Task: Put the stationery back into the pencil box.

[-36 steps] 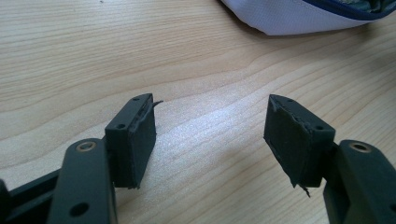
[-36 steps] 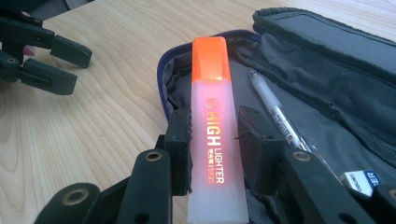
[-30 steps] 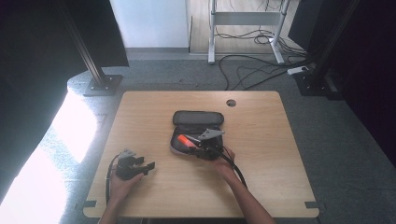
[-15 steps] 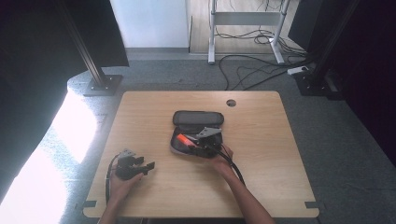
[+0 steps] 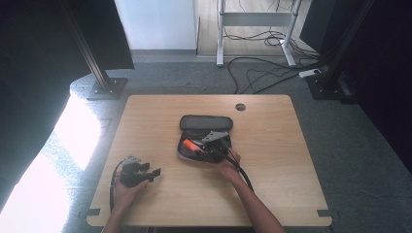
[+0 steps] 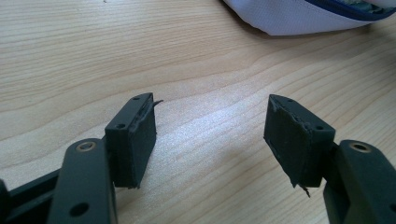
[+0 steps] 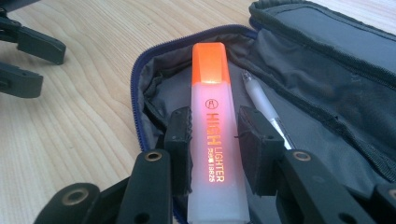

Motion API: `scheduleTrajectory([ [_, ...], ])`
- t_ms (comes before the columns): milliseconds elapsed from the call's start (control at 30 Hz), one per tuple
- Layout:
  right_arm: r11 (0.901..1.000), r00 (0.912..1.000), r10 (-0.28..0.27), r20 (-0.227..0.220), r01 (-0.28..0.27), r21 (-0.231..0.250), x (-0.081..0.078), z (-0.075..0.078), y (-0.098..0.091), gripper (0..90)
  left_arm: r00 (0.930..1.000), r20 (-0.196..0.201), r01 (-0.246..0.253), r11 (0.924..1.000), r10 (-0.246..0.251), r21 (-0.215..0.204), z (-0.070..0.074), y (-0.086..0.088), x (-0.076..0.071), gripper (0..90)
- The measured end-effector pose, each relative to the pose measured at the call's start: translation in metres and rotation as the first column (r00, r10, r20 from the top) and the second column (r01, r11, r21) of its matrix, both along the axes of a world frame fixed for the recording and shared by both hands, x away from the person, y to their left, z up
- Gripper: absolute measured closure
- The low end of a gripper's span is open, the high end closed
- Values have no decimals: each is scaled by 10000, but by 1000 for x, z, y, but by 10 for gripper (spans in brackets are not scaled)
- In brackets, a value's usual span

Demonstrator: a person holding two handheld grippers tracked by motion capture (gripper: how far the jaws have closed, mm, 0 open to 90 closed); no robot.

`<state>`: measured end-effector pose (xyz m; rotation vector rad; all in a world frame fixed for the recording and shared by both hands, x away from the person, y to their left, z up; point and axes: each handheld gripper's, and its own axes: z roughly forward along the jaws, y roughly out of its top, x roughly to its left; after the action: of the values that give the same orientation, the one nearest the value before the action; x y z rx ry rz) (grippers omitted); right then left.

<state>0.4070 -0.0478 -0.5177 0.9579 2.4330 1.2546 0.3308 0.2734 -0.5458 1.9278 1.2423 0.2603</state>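
We are clamping our right gripper (image 7: 215, 135) on the orange-capped translucent plastic highlighter (image 7: 213, 126) inside the open grey fabric pencil case (image 7: 327, 98), while our left gripper (image 6: 210, 135) is resting released over the wooden table (image 6: 70, 56).

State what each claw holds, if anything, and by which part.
The right claw grips the orange highlighter across its pale barrel, below the cap, over the open pencil case. The left claw stands open, holding nothing.

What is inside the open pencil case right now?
Inside the pencil case lie an orange highlighter, gripped between the right gripper pads, and a white pen beside it. The pen's lower end is hidden behind the jaw.
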Motion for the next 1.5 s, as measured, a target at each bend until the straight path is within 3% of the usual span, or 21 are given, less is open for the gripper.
scheduleTrajectory([
  [400,9987,9998,7,-180,-16,-505,8,-8,3,644,10000,-8,11,10000,-11,-6,0,0,0,346],
  [633,9977,9993,-363,53,365,-576,9,-8,1,549,10000,-9,7,10000,-7,4,0,0,0,347],
  [933,9978,9983,-582,39,583,-310,7,-5,-4,542,10000,-9,9,10000,-9,5,0,0,0,346],
  [1500,9938,9964,-780,-333,804,764,-4,7,-14,477,10000,-4,-35,10000,35,-56,0,-2,0,346],
])
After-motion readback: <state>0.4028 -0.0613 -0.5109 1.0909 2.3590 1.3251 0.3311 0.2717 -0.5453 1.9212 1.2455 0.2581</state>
